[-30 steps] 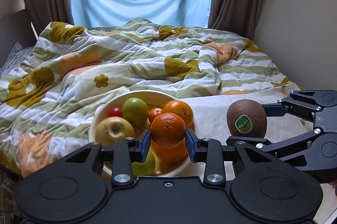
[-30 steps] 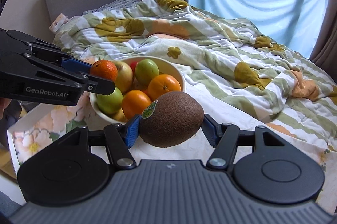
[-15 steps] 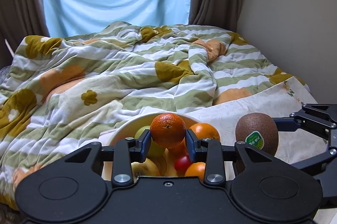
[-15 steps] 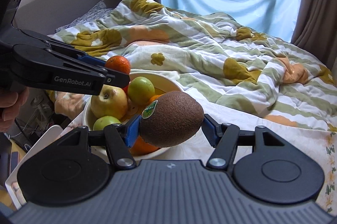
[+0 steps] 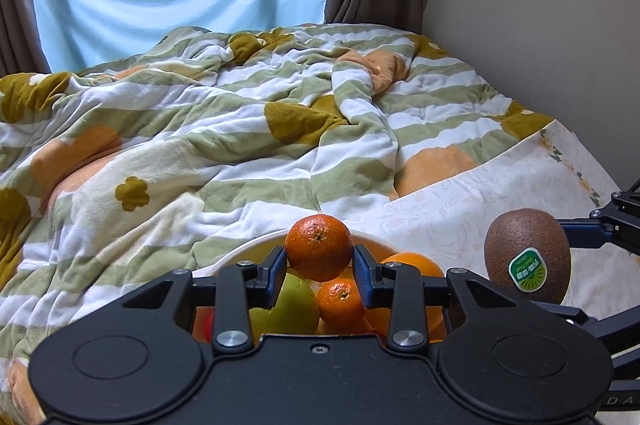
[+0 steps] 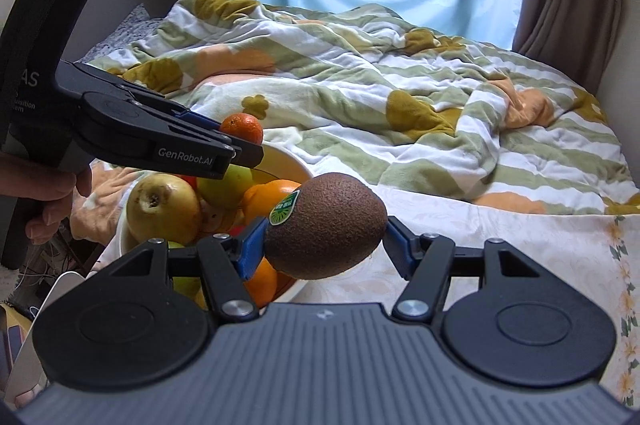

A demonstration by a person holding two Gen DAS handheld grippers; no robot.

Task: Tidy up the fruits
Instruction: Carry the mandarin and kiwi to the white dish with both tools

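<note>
The left gripper (image 5: 319,271) has carried its mandarin (image 5: 319,248) from above the middle of the bowl (image 5: 244,251) to over its far rim, nearer the striped blanket (image 5: 224,129); its jaws have just been opening, though the blue pads still touch the mandarin's sides; the right gripper (image 6: 325,245) stays clamped on the kiwi (image 6: 326,226) just beside the bowl, above the pale bed sheet (image 6: 500,225); more of the right-hand wall shows now.
</note>
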